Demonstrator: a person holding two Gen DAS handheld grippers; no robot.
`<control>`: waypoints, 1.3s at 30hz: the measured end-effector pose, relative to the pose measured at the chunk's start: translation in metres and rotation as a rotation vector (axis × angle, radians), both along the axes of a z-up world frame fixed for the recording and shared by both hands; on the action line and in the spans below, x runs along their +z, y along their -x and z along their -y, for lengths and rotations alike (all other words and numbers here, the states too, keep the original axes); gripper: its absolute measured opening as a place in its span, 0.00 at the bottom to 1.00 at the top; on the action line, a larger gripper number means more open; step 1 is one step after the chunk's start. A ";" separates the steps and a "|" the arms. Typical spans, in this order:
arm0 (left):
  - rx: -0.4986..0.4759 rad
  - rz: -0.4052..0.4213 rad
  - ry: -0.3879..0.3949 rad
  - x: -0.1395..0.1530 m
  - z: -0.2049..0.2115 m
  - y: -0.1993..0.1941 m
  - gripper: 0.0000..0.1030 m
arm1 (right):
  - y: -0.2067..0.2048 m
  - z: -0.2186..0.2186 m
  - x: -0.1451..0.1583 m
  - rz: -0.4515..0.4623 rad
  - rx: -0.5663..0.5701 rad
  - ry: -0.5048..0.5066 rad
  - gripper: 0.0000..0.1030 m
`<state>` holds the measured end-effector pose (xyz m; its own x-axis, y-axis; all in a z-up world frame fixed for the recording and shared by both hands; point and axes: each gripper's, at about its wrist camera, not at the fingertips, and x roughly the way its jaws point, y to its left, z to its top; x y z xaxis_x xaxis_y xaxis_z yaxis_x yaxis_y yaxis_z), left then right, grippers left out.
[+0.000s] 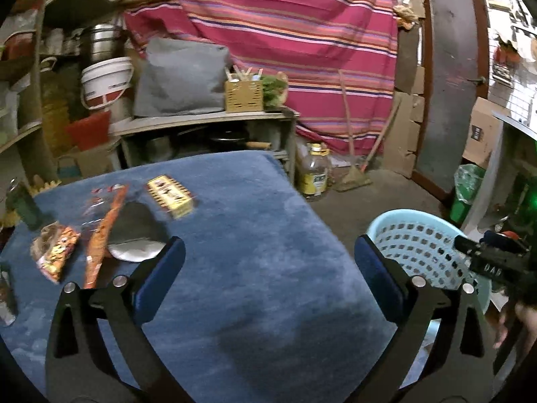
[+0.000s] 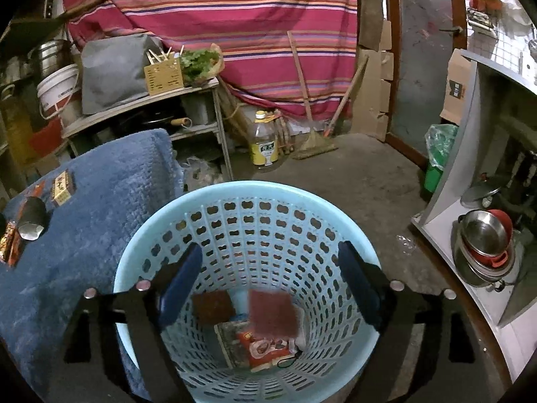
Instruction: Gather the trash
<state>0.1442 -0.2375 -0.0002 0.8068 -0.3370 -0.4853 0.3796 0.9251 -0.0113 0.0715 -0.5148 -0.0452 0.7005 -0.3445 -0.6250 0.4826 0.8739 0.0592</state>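
Over the pale blue basket [image 2: 255,201] your right gripper [image 2: 270,285] hung with its jaws apart, and nothing was pressed between the blue pads. Just under it, a blurred dark red square wrapper [image 2: 273,312] was inside the basket, free of both fingers. Below this piece lay a brown square piece [image 2: 213,305] and a red printed packet [image 2: 265,349] on the basket floor.

Your left gripper [image 1: 268,272] stood over the blue blanket [image 1: 255,235], its jaws spread wide and empty. The remaining trash lay ahead of it and to its left, well apart from the pads: a yellow box [image 1: 171,194], a long orange wrapper [image 1: 104,235], an orange snack bag [image 1: 55,252], and a crumpled dark bag with a silver inside [image 1: 136,235]. The basket [image 1: 416,248] was just beside the right edge of the blanket, behind your left gripper's right finger, and your right gripper [image 1: 493,258] showed there at the frame edge.

The room had a bare concrete floor [image 2: 335,174]. A red striped cloth [image 1: 268,33] hung at the back, with a grey shelf [image 1: 208,121] before it. A yellow oil bottle [image 2: 263,144] and a broom [image 2: 312,144] stood on the floor.

The blanket looked soft and fluffy. The basket was round plastic with many small holes in its wall. The wrappers were thin and shiny.
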 end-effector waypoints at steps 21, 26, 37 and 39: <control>0.281 0.024 0.024 0.004 -0.161 -0.019 0.95 | -0.061 -0.177 0.018 0.094 0.344 0.020 0.87; 0.341 -0.012 0.032 -0.005 -0.193 -0.027 0.95 | -0.075 -0.221 0.009 0.073 0.419 0.024 0.87; 0.406 -0.033 -0.016 -0.020 -0.234 -0.033 0.95 | -0.105 -0.262 -0.005 0.026 0.465 0.050 0.89; 0.409 -0.049 -0.003 -0.022 -0.242 -0.038 0.95 | -0.109 -0.266 -0.007 0.017 0.464 0.066 0.89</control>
